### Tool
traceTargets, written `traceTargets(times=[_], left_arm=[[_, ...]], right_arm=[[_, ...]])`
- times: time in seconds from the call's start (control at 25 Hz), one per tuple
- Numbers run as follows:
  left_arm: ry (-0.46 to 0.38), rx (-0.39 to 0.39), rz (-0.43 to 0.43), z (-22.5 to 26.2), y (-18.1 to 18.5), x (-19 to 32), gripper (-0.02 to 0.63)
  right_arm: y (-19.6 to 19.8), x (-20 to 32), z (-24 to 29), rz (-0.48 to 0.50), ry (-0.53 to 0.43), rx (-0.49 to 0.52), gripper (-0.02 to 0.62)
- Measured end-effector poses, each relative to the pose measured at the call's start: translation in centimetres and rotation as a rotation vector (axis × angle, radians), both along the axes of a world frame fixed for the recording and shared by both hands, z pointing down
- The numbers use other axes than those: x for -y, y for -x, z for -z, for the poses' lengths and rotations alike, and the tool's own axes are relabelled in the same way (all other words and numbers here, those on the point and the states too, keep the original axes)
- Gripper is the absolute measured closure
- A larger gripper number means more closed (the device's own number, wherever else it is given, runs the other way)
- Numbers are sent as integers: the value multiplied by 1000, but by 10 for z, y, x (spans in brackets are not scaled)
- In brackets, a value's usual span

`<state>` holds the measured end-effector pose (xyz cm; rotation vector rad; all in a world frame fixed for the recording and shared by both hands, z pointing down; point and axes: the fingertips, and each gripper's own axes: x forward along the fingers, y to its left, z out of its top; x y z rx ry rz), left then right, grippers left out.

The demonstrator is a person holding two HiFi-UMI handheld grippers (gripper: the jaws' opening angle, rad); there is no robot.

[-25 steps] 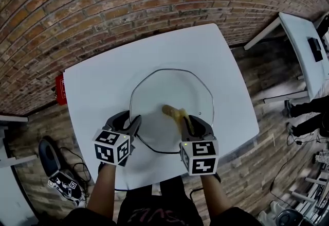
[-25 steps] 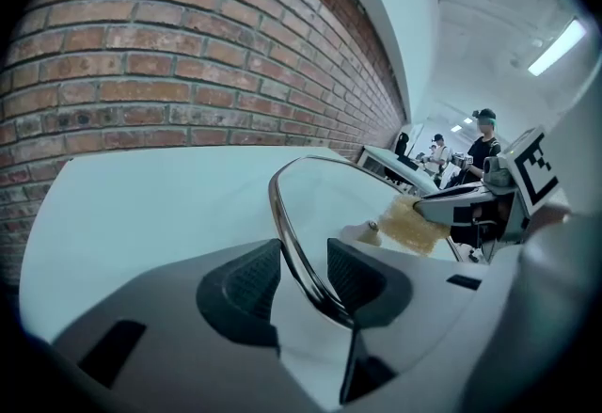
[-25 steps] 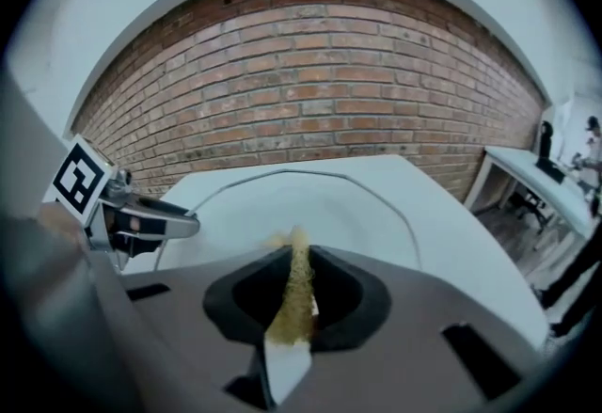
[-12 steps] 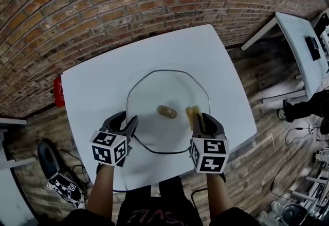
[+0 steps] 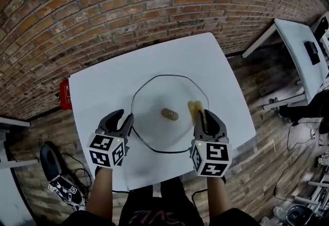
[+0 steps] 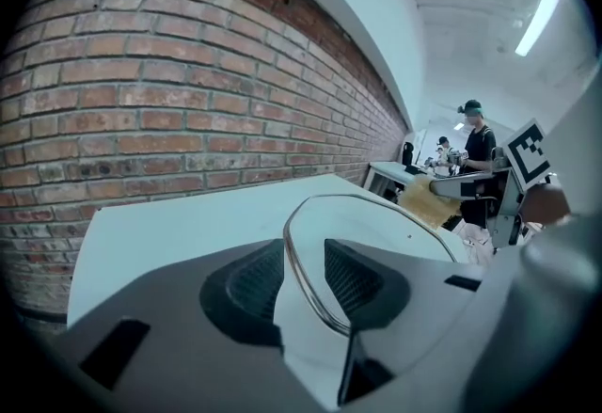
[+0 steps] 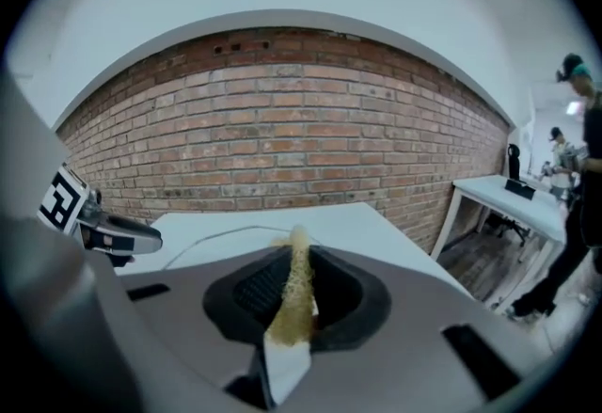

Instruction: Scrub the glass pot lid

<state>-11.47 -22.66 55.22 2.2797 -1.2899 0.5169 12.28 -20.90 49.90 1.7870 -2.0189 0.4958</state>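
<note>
Item: glass pot lid (image 5: 154,101), on the white table (image 5: 97,91), centre of the head view, brown knob (image 5: 169,114) at its middle.

Left of it: my left gripper (image 5: 123,119), tips just beside the lid's left edge. In the left gripper view the rim (image 6: 299,261) runs through the gap between the jaws. The jaws have just been closing but stand apart, the right pad clear of the rim, so no grip.

Right of the knob: my right gripper (image 5: 205,118), jaws clamped on a yellow sponge (image 5: 194,108) that juts out over the lid's right part. Whether sponge meets glass, I cannot tell.

Behind the table, upper part of the frame: brick wall (image 5: 128,9).
</note>
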Motion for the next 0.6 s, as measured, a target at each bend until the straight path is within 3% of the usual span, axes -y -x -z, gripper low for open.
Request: traceTargets(times=[0.32, 0.6], left_arm=[[-147, -4, -6, 83, -10, 10, 502], [-263, -5, -10, 150, -17, 9, 511]], right_arm=[[4, 10, 94, 5, -196, 50, 537], [4, 1, 153, 14, -302, 61, 537]])
